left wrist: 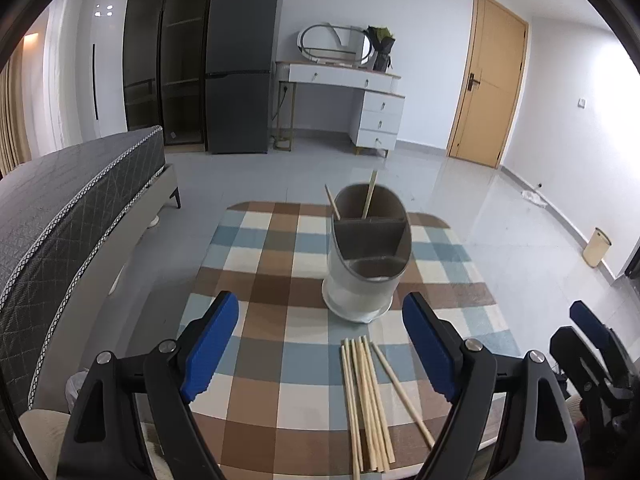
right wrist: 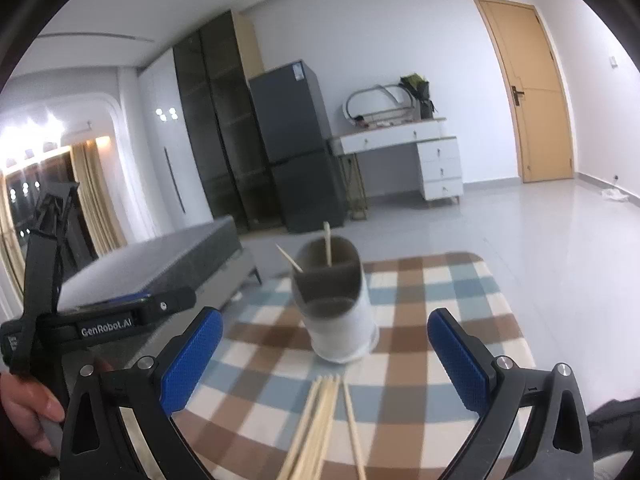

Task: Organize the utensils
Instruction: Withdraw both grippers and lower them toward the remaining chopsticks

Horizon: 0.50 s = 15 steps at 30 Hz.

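Both the left claw (left wrist: 320,350) and the right claw (right wrist: 325,356) are held released with nothing between their blue pads, above the near part of the checked bench (left wrist: 280,264). Below them a bundle of chopsticks (left wrist: 366,400) is laid flat, its long axis running from the near edge toward the holder (left wrist: 366,264), with one stick (left wrist: 402,394) splayed off to the right. In the far compartment of the holder, two chopsticks (left wrist: 370,196) are stood on end, tips leaning up and outward.
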Tool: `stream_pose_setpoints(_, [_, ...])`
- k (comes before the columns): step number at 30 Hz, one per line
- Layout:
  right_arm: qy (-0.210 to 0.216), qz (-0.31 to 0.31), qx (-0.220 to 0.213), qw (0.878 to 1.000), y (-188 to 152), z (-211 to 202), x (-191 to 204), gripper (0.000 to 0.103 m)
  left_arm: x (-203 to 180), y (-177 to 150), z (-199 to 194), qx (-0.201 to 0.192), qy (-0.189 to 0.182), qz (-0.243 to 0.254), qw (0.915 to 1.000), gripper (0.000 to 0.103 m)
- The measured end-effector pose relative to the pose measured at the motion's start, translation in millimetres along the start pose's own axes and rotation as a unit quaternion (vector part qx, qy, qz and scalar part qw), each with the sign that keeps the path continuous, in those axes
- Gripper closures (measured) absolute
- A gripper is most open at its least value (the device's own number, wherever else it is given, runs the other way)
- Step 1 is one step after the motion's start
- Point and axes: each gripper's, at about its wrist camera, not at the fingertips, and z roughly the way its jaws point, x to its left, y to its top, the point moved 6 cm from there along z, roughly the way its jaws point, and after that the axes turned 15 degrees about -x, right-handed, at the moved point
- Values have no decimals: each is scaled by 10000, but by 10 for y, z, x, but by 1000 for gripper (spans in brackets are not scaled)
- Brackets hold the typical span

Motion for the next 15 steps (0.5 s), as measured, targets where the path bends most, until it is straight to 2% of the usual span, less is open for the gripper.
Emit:
stream_pose_setpoints(5, [21,220,516,9984,-213,136,-55,0,-52,-177,123,63,64,250,9996,22])
stream_pose_setpoints(15, [-246,178,1178,9926,-534,419,-136,0,100,-525,425,644,242,80,9976,22])
